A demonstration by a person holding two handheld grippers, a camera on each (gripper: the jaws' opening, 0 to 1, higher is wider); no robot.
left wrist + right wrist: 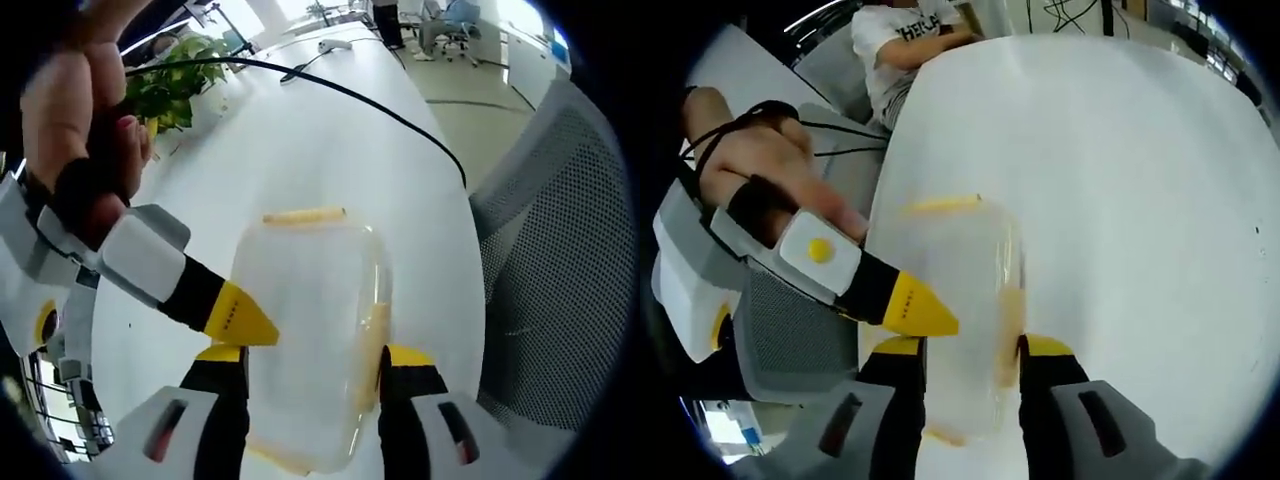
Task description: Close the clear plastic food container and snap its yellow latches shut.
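Both your grippers flank the clear container on the white table.

In the left gripper view your left gripper [312, 365] stands with jaws spread, one on each side of the clear plastic container [310, 330] at lower centre, not clamping it. Your right gripper [240, 318] comes in from the left, its yellow tip at the container's left edge. In the right gripper view your right gripper [962, 352] is likewise spread around the container [965, 310], and your left gripper [915, 308] reaches in from the left. One yellow latch [303, 215] lies along the far rim, another [372, 340] along the right side. The white table [300, 130] runs to the upper frame; a mesh chair [560, 260] sits right, a plant [175, 85] upper left.
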